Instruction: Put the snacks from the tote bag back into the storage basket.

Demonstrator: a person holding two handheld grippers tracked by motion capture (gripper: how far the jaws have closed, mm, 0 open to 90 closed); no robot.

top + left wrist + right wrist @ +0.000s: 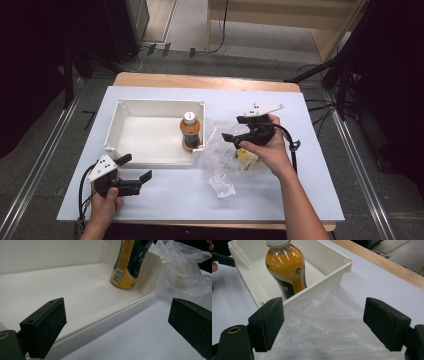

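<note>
in white bin (125, 107): bottle (190, 131) upright; plastic bag (220, 160) beside; both grippers (136, 167) (231, 128) released, empty.

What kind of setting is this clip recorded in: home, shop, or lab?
Probably a lab or recording studio: a white-covered table stands between dark curtains, with floor rails and loose cables around it, and nothing homelike nearby.

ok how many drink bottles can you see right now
1. An orange drink bottle stands upright in the white bin's near-right corner. Something yellow shows inside the clear plastic bag under the right gripper; more could be hidden there.
</note>
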